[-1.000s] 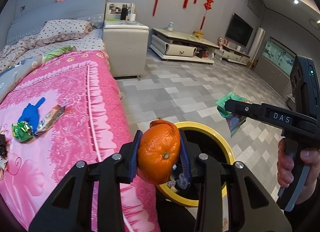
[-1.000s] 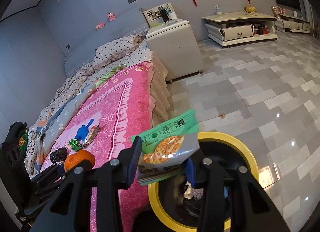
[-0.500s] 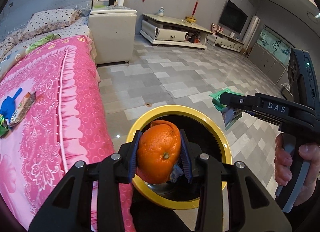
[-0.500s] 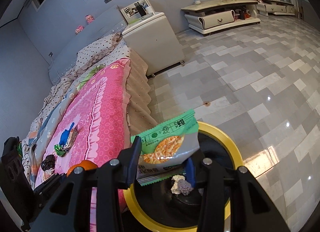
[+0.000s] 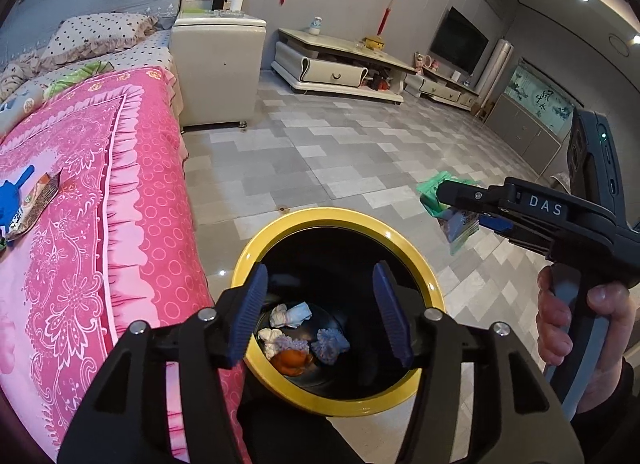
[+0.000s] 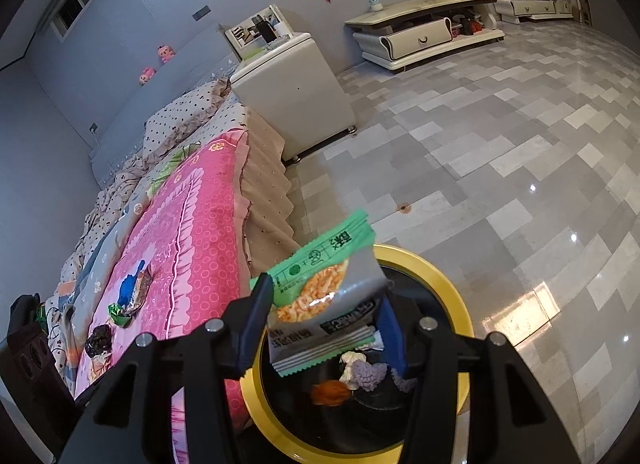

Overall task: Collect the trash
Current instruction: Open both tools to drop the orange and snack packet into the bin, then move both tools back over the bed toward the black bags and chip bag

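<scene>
My left gripper (image 5: 320, 270) hangs over the yellow-rimmed black bin (image 5: 336, 216); its jaws are opening and nothing is between them. The orange (image 5: 290, 360) lies at the bottom of the bin among crumpled tissue wads (image 5: 290, 314). My right gripper (image 6: 325, 290) is also above the bin (image 6: 452, 284), its jaws opening. The green snack packet (image 6: 320, 304) sits tilted between them, loose from the pads. In the left wrist view the right gripper (image 5: 452, 204) shows at the right, with the packet (image 5: 434, 196) hanging from it and a hand (image 5: 576, 320) on its handle.
The bed with a pink blanket (image 5: 100, 204) stands just left of the bin. On it lie a blue item (image 6: 128, 288), a green wrapper (image 6: 120, 314) and a dark lump (image 6: 98, 340). A white cabinet (image 5: 218, 64) stands beyond the bed. Grey tiled floor stretches right.
The left jaws spread and the orange fell from them into the bin. The right jaws widened and the snack packet tilted between them. Both grippers sank lower over the bin.
</scene>
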{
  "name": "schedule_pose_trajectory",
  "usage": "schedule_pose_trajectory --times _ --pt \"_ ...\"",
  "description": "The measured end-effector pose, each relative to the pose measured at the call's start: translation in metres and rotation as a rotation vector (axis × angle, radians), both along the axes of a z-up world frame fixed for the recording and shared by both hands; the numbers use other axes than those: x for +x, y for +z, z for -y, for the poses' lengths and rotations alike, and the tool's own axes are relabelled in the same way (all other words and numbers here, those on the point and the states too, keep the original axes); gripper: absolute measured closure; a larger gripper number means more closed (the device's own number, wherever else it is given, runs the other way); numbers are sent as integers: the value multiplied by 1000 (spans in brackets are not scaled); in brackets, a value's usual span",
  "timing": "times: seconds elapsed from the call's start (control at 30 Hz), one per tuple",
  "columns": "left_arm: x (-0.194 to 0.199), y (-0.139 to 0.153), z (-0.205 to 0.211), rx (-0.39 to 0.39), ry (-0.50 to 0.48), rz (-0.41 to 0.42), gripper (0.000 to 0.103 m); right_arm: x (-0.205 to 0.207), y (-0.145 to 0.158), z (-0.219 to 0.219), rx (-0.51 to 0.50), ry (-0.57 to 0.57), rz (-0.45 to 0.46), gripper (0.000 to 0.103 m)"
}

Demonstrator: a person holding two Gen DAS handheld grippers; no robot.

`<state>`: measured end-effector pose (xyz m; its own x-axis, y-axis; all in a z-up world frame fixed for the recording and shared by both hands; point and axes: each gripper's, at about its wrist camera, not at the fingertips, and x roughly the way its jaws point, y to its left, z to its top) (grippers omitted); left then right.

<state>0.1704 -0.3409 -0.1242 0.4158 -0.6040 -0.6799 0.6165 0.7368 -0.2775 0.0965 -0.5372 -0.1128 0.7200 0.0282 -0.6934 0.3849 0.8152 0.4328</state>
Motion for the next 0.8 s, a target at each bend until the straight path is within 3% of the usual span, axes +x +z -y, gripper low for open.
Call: schedule_pose_trajectory --times 0.17,0.4,0.57,0.8 --pt "3 3 -19 -2 42 7 37 -1 -5 0 -7 -31 -23 45" --pt "21 8 -67 8 153 30 31 8 -4 -20 -33 -9 -44 38" --pt "37 12 -112 9 242 45 29 19 10 -47 -107 42 -26 30" --pt "57 16 -188 15 389 64 29 47 27 -104 -138 178 30 28"
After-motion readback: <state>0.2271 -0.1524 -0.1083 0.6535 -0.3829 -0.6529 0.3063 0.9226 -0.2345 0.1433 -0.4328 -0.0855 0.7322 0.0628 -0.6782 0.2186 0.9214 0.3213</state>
